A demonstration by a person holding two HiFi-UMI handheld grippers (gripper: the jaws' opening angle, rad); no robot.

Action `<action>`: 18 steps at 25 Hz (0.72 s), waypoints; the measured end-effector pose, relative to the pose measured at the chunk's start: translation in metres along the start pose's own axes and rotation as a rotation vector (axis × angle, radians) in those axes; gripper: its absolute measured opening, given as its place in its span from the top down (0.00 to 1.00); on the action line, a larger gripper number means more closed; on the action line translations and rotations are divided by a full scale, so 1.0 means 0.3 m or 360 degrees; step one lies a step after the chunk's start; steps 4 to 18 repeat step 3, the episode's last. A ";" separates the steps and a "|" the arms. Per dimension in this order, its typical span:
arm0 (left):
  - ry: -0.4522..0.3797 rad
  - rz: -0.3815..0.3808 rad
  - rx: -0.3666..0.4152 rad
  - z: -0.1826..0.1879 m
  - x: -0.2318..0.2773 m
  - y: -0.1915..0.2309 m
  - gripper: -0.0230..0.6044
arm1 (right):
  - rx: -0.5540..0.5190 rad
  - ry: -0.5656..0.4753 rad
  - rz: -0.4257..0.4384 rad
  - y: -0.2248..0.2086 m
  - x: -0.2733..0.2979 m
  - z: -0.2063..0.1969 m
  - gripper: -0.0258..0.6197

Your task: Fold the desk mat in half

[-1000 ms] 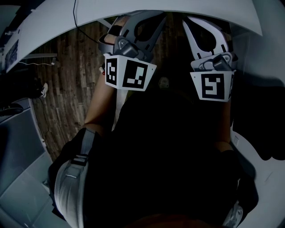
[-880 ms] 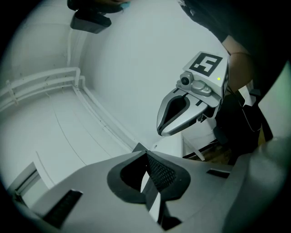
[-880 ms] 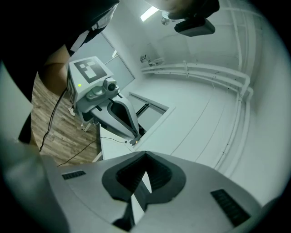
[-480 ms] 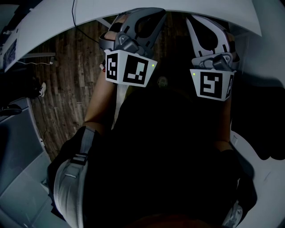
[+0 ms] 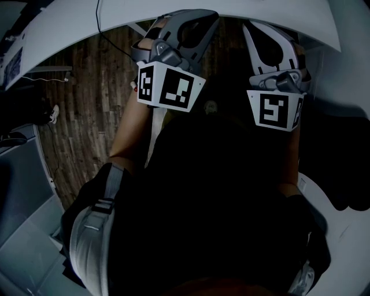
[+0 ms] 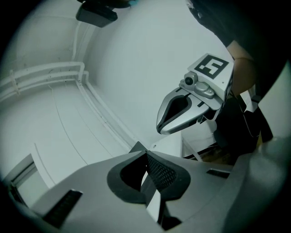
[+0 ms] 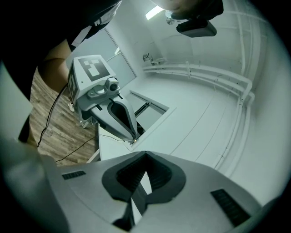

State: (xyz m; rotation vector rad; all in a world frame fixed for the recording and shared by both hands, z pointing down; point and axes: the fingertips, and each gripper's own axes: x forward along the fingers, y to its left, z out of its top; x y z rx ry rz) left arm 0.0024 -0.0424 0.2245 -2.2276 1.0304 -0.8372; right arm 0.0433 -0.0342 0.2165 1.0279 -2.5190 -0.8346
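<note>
No desk mat shows in any view. In the head view both grippers are held close to the person's dark-clothed body, just below the curved edge of a white table (image 5: 243, 8). My left gripper (image 5: 193, 23) is shut with nothing between its jaws. In the left gripper view its tips (image 6: 146, 155) meet against a pale ceiling and wall. My right gripper (image 5: 267, 36) is shut and empty too, and its tips (image 7: 144, 157) touch in the right gripper view. Each gripper sees the other beside it: the right gripper (image 6: 182, 111) and the left gripper (image 7: 113, 113).
A wooden floor (image 5: 92, 104) lies below at the left, with a thin cable (image 7: 68, 150) trailing across it. The person's dark torso (image 5: 214, 202) fills the middle of the head view. Grey furniture (image 5: 23, 191) stands at the far left. White conduit pipes (image 7: 204, 73) run along the wall.
The left gripper has drifted a little upward and to the right. The right gripper has hardly moved, and both have stayed shut.
</note>
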 end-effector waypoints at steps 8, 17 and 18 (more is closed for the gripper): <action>0.0033 0.0010 0.0033 -0.022 0.000 0.006 0.94 | -0.0026 0.0040 0.0018 0.017 0.007 -0.012 0.91; 0.0033 0.0010 0.0033 -0.022 0.000 0.006 0.94 | -0.0026 0.0040 0.0018 0.017 0.007 -0.012 0.91; 0.0033 0.0010 0.0033 -0.022 0.000 0.006 0.94 | -0.0026 0.0040 0.0018 0.017 0.007 -0.012 0.91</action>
